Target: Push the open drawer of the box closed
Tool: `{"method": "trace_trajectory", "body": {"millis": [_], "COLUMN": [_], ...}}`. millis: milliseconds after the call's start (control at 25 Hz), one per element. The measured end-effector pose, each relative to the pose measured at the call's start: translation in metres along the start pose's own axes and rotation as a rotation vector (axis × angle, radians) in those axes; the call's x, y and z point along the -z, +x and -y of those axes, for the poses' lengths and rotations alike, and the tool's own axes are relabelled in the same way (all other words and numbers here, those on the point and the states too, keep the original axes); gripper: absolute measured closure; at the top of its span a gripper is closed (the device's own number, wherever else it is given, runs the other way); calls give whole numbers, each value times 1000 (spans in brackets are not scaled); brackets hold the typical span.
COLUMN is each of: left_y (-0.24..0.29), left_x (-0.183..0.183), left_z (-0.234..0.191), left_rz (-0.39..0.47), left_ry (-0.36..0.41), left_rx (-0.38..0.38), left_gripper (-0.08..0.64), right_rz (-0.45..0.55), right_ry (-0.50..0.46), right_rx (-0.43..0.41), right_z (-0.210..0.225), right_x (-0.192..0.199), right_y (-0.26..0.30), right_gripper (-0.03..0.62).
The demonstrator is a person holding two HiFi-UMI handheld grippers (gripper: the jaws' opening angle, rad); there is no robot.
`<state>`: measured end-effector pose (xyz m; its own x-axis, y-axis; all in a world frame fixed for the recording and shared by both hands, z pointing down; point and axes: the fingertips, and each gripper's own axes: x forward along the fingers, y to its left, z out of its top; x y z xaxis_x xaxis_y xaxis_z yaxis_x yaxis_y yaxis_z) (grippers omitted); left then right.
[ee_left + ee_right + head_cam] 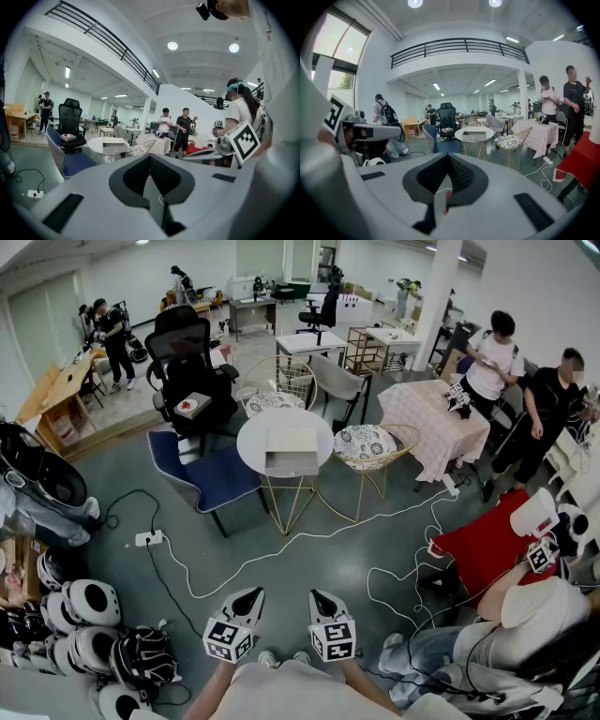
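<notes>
Box sits far ahead of both grippers, its open drawer facing them. Left gripper and right gripper have jaws pressed together, holding nothing; neither is nearer.

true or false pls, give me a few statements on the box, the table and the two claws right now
1. The box sits on the round table. True.
2. Its drawer is pushed fully in. False: it sticks out of the box.
3. The right claw is wide open. False: its jaws are together, with nothing between them.
4. The left claw touches the box. False: it is well short of the table.
5. A blue chair stands beside the table. True.
</notes>
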<state>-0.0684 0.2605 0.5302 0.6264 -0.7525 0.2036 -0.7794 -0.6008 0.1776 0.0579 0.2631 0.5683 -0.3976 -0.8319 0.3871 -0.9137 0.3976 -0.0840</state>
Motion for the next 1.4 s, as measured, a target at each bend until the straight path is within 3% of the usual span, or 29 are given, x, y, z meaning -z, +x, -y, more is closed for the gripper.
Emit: {"method": "trace_trajectory", "body": {"millis": [520,720,1400], "left_y": [14,15,52], "left_x": [0,3,-2], "left_z": [-6,-14,-8], "left_rz": [-14,-22,-49], "left_ry": [-4,-5,5], "left_rx": [11,11,-20], "left_gripper": [548,548,548], "right_rz": [-7,4,18], "right_ry": [1,44,55], "right_rx": [2,2,0], "right_z": [5,7,53], "right_x": [-4,-3,-12], "right_y": [15,20,29], "right_gripper": [577,577,577]}}
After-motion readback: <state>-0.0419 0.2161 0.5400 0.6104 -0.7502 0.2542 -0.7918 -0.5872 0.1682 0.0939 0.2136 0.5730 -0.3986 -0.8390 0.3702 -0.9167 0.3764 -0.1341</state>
